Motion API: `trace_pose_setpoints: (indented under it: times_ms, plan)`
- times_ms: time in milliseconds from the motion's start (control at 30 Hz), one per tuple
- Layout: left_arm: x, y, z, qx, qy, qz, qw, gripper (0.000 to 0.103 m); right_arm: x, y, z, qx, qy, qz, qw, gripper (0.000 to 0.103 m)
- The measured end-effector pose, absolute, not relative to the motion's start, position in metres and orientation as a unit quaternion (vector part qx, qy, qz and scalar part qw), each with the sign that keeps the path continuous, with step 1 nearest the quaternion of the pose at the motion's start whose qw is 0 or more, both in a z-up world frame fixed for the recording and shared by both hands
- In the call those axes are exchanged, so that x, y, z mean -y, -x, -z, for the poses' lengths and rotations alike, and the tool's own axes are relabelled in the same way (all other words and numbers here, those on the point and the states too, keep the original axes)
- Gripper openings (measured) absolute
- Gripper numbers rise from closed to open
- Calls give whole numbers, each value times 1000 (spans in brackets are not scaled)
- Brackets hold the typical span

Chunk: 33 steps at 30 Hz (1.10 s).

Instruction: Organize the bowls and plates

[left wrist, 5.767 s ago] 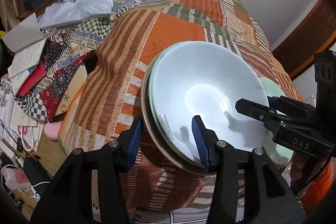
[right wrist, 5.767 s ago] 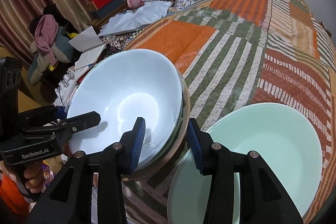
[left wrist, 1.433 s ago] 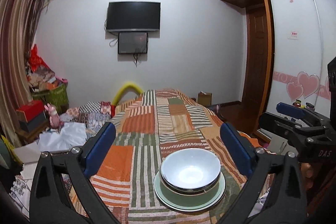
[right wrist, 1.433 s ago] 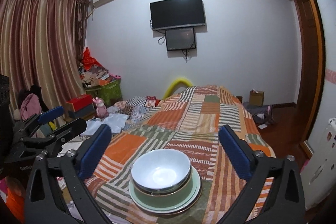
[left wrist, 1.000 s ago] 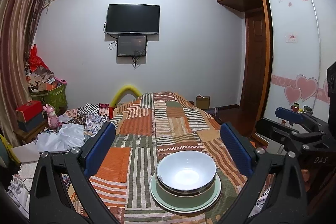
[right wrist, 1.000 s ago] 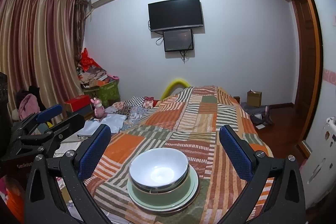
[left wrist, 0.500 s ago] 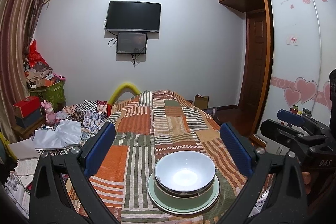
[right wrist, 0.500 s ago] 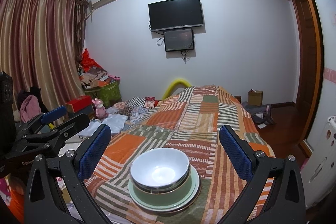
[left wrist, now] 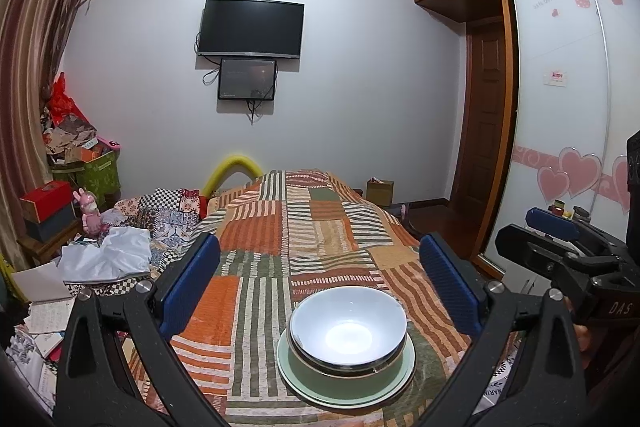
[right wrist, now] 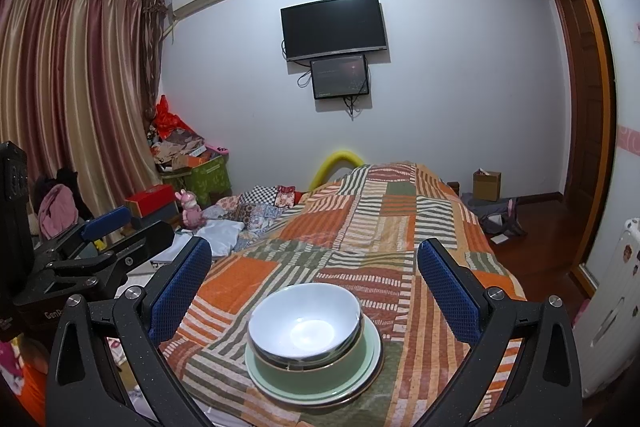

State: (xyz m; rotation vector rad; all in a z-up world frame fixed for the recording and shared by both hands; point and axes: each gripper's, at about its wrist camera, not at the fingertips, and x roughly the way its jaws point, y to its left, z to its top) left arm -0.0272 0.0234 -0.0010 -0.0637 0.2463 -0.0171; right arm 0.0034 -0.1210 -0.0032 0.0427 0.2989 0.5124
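Observation:
A white bowl (left wrist: pixel 347 327) (right wrist: pixel 305 327) sits nested in a green bowl (left wrist: pixel 316 371) (right wrist: pixel 308 361), and both rest on a pale green plate (left wrist: pixel 344 393) (right wrist: pixel 320 387) near the front end of the patchwork-covered bed (left wrist: pixel 296 227) (right wrist: pixel 384 223). My left gripper (left wrist: pixel 320 275) is held back from the stack, wide open and empty. My right gripper (right wrist: pixel 314 275) is also wide open and empty, well behind the stack. Each gripper shows at the edge of the other's view.
Clothes, papers and a pink toy (left wrist: pixel 90 213) clutter the floor left of the bed. A wardrobe with heart stickers (left wrist: pixel 568 147) and a wooden door (left wrist: pixel 484 147) stand on the right. A TV (left wrist: pixel 252 27) hangs on the far wall.
Since 5.8 s ago both grippers let go of the bowls, opened wide and pulled back; the bowls now stand stacked on the green plate. Over the last second almost nothing has moved.

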Motion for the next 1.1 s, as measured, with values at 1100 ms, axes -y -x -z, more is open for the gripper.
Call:
trace_pose_setpoints:
  times_ms: [1100]
  plan:
    - [-20, 22, 4, -126, 24, 12, 992, 101, 123, -8, 4, -152, -24, -247, 957, 103]
